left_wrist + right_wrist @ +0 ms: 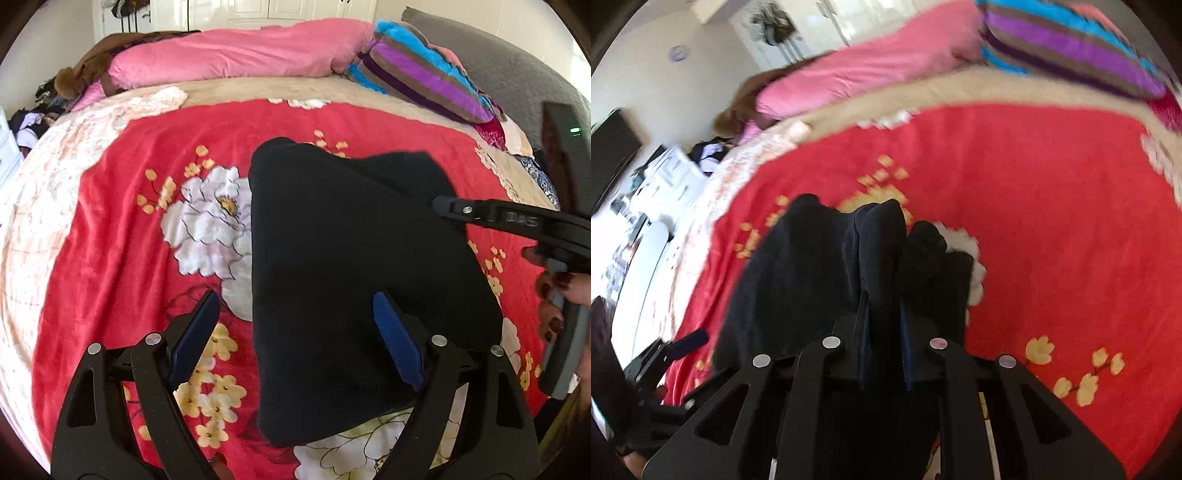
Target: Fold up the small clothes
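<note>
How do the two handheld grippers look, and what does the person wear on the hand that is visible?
The left gripper has black angular plastic linkage arms with silver round rivets and blue ribbed pads. The right gripper has the same build; from the side, white lettering and a green light show on its body. The hand on its grey handle has dark red nail polish. No sleeve or cable shows.

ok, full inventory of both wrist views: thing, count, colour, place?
black garment: 1, black, middle of the blanket, one edge bunched in the right hand-held gripper
floral blanket: 1, red with white and yellow flowers, covers the bed
pink bedding: 1, pink, far edge of the bed
striped pillow: 1, blue, purple and brown, far right
left hand-held gripper: 1, black with blue pads, open over the garment's near edge
right hand-held gripper: 1, black, shut on the garment
hand: 1, dark red nails, on the right handle
</note>
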